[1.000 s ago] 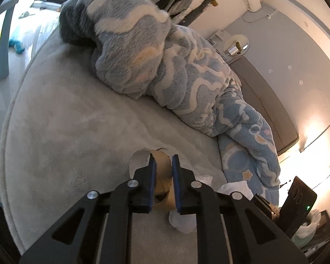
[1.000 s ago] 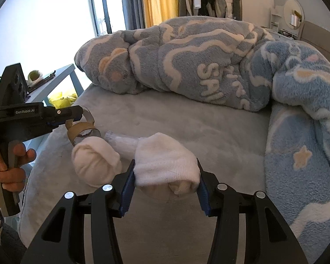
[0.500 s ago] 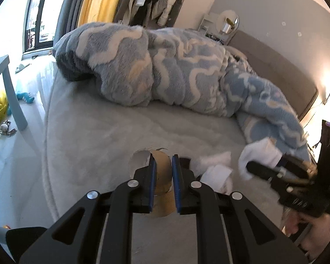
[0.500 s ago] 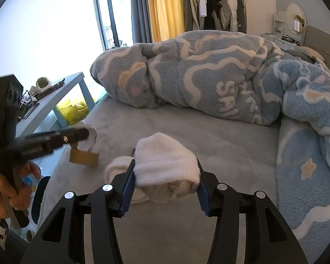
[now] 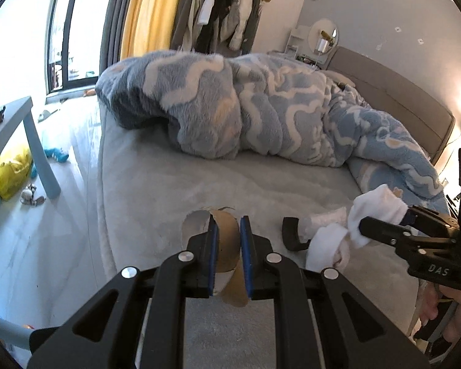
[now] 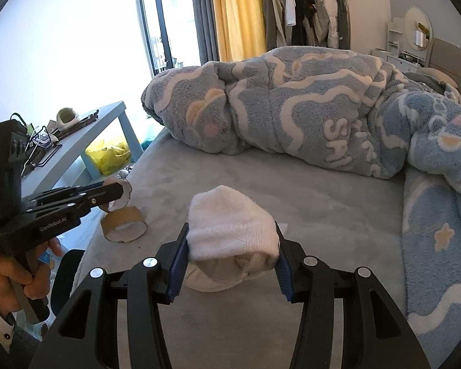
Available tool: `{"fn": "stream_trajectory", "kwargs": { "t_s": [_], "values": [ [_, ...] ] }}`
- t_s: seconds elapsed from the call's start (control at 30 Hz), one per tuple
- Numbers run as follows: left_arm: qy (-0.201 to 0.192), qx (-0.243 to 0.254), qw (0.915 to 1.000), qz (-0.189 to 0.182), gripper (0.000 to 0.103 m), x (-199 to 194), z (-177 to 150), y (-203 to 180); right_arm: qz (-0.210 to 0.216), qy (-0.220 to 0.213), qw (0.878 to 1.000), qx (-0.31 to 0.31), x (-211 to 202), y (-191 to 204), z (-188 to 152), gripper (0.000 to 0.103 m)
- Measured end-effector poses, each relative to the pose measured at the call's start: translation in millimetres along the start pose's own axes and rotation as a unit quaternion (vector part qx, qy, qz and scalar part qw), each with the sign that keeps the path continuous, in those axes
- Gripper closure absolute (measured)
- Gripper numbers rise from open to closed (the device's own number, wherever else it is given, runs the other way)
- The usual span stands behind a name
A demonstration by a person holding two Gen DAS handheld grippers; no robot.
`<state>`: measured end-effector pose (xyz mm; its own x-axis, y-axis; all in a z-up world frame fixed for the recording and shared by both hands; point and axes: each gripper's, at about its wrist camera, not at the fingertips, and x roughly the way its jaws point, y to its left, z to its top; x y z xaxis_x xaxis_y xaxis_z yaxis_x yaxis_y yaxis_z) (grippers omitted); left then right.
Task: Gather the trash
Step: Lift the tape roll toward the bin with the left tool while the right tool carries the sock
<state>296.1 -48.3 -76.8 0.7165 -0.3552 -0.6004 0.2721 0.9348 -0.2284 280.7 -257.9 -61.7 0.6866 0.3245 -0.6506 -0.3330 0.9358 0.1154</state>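
Left wrist view: the left gripper [image 5: 228, 236] is clenched on a torn cardboard tube [image 5: 226, 240], pinched flat between its blue pads [image 5: 212, 246] with a curl of card hanging below them. Beyond the fingertips lies the grey bed [image 5: 169, 190], and further off the blue blanket [image 5: 261, 113]. To the right of the fingers, the right gripper [image 5: 381, 227] holds a white cloth wad [image 5: 375, 212]; another white wad [image 5: 327, 246] sits just beside a black hook [image 5: 293, 236].

Right wrist view: the right gripper [image 6: 230, 252] is grasping the white cloth wad [image 6: 230, 230] between both pads, raised over the bed [image 6: 322, 209]. Left of its fingers, the left gripper [image 6: 120, 192] holds the cardboard tube [image 6: 123, 223], whose lower ring dangles near the bed edge. A blue table [image 6: 76, 147] stands further left.
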Motion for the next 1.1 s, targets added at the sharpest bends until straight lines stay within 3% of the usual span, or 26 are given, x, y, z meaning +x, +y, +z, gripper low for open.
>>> {"fn": "stream_trajectory", "kwargs": {
  "t_s": [0.43, 1.1],
  "values": [
    [-0.007, -0.004, 1.0000, 0.004, 0.087, -28.9, -5.5, 4.1, 0.003, -0.022, 1.000, 0.012, -19.2, 14.1, -1.9, 0.053],
    [0.018, 0.029, 0.9992, 0.023, 0.087, -83.8, -46.8, 20.8, 0.042, -0.025, 0.999, 0.009, -39.7, 85.5, -28.3, 0.053]
  ]
}}
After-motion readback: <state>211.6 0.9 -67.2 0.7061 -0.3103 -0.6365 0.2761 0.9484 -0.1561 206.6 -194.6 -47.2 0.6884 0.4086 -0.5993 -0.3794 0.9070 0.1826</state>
